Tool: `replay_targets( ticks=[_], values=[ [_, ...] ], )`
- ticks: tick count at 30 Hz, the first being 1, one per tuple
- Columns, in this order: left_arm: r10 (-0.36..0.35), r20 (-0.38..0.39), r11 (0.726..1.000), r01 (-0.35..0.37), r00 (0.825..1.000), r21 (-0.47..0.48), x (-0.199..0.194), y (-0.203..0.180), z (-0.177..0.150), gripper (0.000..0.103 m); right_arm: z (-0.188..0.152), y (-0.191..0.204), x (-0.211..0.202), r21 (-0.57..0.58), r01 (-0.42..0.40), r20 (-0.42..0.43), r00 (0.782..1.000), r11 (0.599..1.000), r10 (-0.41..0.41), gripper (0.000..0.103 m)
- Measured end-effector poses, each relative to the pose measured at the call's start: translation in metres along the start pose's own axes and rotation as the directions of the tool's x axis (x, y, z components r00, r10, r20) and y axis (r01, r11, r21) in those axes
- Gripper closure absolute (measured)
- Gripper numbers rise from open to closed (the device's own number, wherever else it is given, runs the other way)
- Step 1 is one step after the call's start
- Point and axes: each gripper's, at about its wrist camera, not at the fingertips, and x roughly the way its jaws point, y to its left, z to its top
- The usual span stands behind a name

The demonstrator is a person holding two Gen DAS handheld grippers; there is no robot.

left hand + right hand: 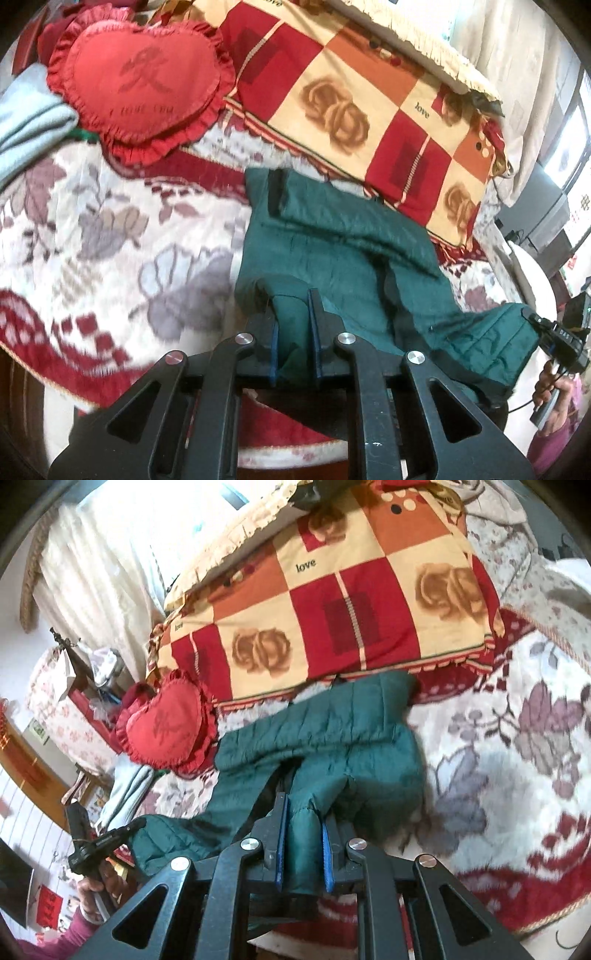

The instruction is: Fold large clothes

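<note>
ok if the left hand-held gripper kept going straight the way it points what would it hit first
Probably more of the green quilted jacket it is already shut on. The left hand-held gripper aims along the jacket lying on the floral bedspread, with the checked pillow behind, though depth is unclear.

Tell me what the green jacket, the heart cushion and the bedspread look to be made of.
Green jacket: thin quilted synthetic shell, probably nylon or polyester; stitched channels, slight sheen.
Heart cushion: red satin-like fabric, likely polyester; glossy face, gathered frill, tone-on-tone lettering.
Bedspread: looks like a thick woven or plush textile; matte, leaf pattern seemingly in the weave, though blur leaves this open.
</note>
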Motion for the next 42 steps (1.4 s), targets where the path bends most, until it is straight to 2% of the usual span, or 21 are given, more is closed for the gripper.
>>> replay_targets(
  ticks=[10, 19, 28, 36, 42],
  values=[
    [0.049, 0.061, 0.999, -0.049, 0.997, -0.004, 0.025, -0.008, 0.046, 0.091, 0.045, -0.015, 0.022, 0.035, 0.047, 0.052, 0.997, 0.998, -0.048, 0.089],
    [0.085, 0.090, 0.996, -0.085, 0.992, -0.003, 0.052, -0.018, 0.084, 0.091, 0.081, -0.016, 0.054, -0.016, 0.153, 0.062, 0.987, 0.988, -0.151, 0.089],
    [0.136, 0.079, 0.991, -0.136, 0.988, 0.000, 0.093, -0.025, 0.120, 0.091, 0.114, -0.026, 0.094, -0.025, 0.231, 0.041, 0.972, 0.973, -0.230, 0.090],
    [0.193, 0.065, 0.981, -0.191, 0.979, -0.026, 0.137, -0.022, 0.148, 0.091, 0.140, -0.044, 0.137, -0.004, 0.308, 0.024, 0.951, 0.951, -0.308, 0.089],
    [0.229, 0.040, 0.973, -0.227, 0.973, -0.048, 0.175, -0.013, 0.160, 0.091, 0.152, -0.060, 0.165, 0.029, 0.332, 0.006, 0.943, 0.943, -0.332, 0.089]
  ],
)
